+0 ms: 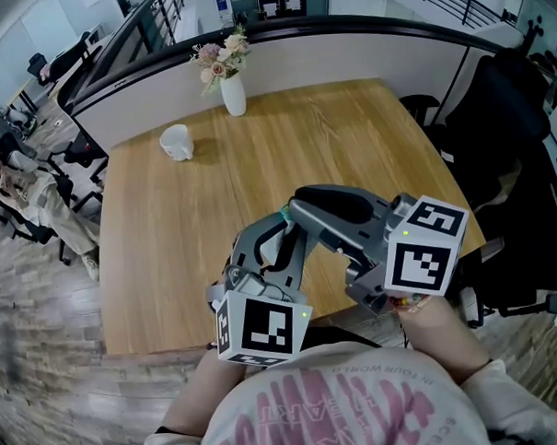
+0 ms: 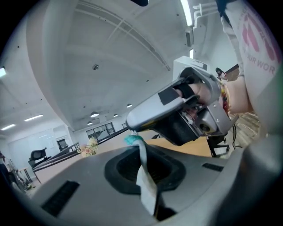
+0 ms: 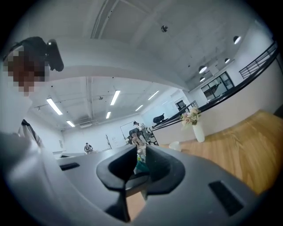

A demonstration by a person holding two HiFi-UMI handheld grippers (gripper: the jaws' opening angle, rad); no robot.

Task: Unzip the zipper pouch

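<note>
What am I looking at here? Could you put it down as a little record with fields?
left side: left gripper shut on a pale strip, probably the pouch seen edge-on
right side: right gripper shut on the strip's teal end
place: both held up above the table, at its near edge
on the table: white vase of flowers and white cup, toward the far side
zipper: cannot tell how far open
</note>
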